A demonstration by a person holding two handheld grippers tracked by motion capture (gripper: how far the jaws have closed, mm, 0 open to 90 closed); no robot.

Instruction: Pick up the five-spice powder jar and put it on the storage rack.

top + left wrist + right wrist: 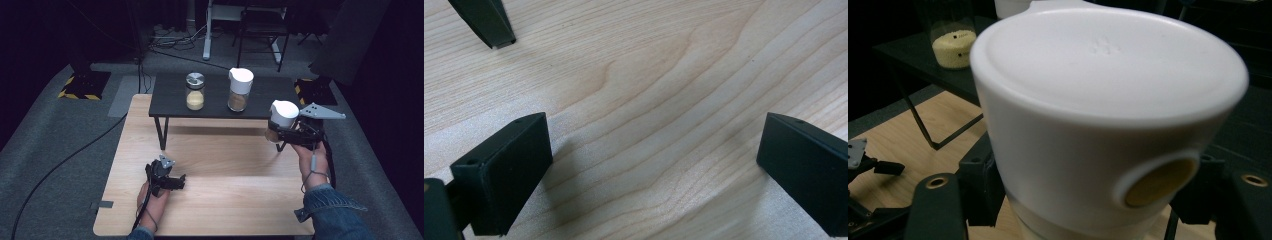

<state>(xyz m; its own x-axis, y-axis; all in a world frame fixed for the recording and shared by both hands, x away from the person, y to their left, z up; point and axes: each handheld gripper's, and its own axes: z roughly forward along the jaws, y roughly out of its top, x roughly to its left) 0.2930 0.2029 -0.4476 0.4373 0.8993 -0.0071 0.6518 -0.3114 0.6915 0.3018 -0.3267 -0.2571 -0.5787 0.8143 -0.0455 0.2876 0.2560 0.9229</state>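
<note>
The right hand-held gripper (278, 134) is gripping the white-lidded jar (281, 119) by its glass body above the tabletop (220, 165) at three o'clock, where it is probably slippery, fragile and fairly light.

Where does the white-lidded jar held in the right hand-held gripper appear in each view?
High view: the held jar is at the right, off the front right corner of the black shelf, clamped in the right hand-held gripper.
Right gripper view: its white lid takes up the centre, very close.
Left gripper view: not in it.
Shared landmark: the metal-lidded jar of yellow grains on the shelf.
</note>
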